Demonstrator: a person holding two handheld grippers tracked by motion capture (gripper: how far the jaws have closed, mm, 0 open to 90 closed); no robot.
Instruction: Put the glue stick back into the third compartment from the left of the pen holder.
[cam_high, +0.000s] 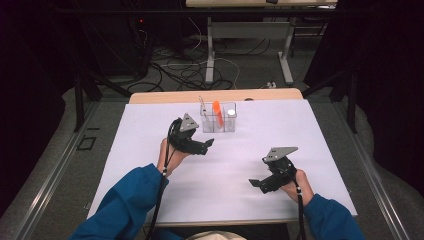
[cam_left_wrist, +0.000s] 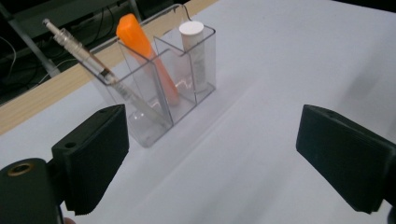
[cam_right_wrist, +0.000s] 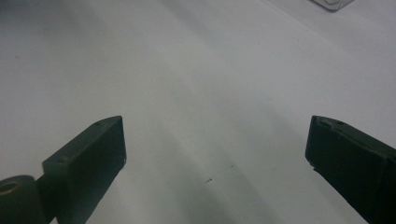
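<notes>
A clear plastic organizer (cam_high: 218, 118) (cam_left_wrist: 159, 88) with three compartments stands at the far middle of the white table (cam_high: 150, 150). It holds a clear syringe-like pen (cam_left_wrist: 93, 65) leaning in one end compartment, an orange marker (cam_high: 217, 112) (cam_left_wrist: 144, 51) in the middle one and a white-capped tube (cam_high: 231, 114) (cam_left_wrist: 194, 51) in the other end one. My left gripper (cam_high: 207, 145) (cam_left_wrist: 212, 163) hovers just in front of the organizer, jaws wide open with nothing between them. My right gripper (cam_high: 256, 184) (cam_right_wrist: 215, 163) rests low over the table at the near right, open and empty.
The table's wooden far edge (cam_high: 215, 95) runs behind the organizer. Beyond it on the floor lie cables (cam_high: 175, 70) and a desk frame (cam_high: 247, 45). Blue sleeves (cam_high: 125, 205) come in from the bottom. A corner of the organizer (cam_right_wrist: 334, 3) shows at the top of the right gripper view.
</notes>
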